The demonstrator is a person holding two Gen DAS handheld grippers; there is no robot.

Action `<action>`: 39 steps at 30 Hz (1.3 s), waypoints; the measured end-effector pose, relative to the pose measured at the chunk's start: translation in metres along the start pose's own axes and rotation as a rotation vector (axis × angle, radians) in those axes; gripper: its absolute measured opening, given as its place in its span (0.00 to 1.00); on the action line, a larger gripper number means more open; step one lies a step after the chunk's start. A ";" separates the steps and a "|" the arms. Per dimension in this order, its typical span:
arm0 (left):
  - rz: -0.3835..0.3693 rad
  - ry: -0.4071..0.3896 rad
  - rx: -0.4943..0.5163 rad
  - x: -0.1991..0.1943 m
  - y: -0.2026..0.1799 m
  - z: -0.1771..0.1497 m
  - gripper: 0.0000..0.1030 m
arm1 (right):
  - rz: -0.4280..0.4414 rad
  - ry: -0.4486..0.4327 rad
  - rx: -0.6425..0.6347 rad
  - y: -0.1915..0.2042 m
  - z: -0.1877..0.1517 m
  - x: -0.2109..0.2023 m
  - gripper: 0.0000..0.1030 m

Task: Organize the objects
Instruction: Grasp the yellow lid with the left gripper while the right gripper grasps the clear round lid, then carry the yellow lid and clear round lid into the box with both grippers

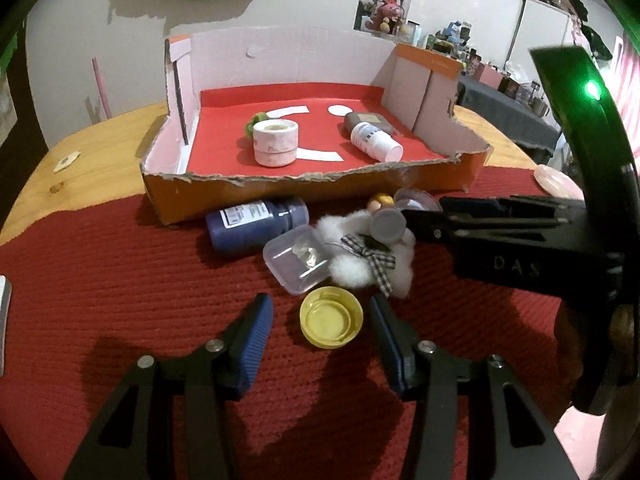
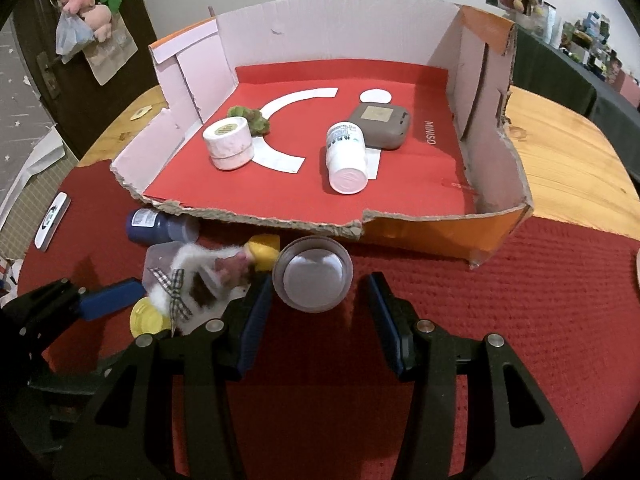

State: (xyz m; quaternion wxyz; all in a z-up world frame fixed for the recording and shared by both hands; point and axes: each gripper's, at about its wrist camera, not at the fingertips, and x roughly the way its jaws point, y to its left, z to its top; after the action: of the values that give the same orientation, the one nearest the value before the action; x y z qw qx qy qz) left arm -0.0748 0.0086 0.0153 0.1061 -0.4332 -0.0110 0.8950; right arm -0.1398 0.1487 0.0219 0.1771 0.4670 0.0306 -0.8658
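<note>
Right now the left gripper point(image 1: 320, 332) sits low over the yellow cap point(image 1: 331, 317), near the bottom middle of the left wrist picture. Its blue fingers point(image 1: 252, 344) stand on both sides of the cap, but they do not touch it, so the cap is not held yet. The cap lies open side up on the red mat point(image 1: 120, 300), which makes it easy to pinch by its rim.

The right gripper point(image 2: 316, 304) points at the clear round jar point(image 2: 313, 278) in the middle of the right wrist picture. Its fingers point(image 2: 256, 320) are spread and hold nothing. The jar sits just past the tips, close to the left one; I cannot tell if it touches.

More small things crowd together on the mat just in front of the cardboard box point(image 1: 304, 186): a dark blue bottle point(image 1: 256, 224) on its side, a clear little case point(image 1: 298, 266), and a fluffy white toy point(image 1: 360, 256) with a checked bow. They look like they are waiting to be put away.

Inside the box, on its red floor, a white tub point(image 2: 229, 143) already stands at the left, and a white bottle point(image 2: 346, 158) lies at the right, against a grey case point(image 2: 380, 125). I think the box is where everything goes, and its torn front wall is low, so things can be lifted in easily. The box and mat rest on a wooden table point(image 2: 568, 160).
</note>
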 end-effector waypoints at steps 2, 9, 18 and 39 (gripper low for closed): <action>0.021 -0.007 0.012 0.001 -0.002 0.000 0.50 | -0.004 -0.001 -0.003 0.000 0.001 0.001 0.46; 0.044 -0.021 -0.008 0.001 0.002 -0.002 0.30 | -0.023 -0.013 -0.020 0.002 -0.001 0.000 0.39; 0.025 -0.016 -0.039 -0.002 0.003 -0.003 0.30 | -0.002 -0.017 -0.007 0.001 -0.006 -0.008 0.38; 0.010 -0.037 -0.049 -0.011 0.001 0.003 0.30 | 0.071 -0.036 0.002 0.012 -0.031 -0.045 0.38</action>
State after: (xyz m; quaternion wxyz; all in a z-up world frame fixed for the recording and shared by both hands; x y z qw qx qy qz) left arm -0.0704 0.0058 0.0257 0.0906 -0.4193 -0.0327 0.9027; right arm -0.0888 0.1565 0.0426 0.2077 0.4524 0.0101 -0.8672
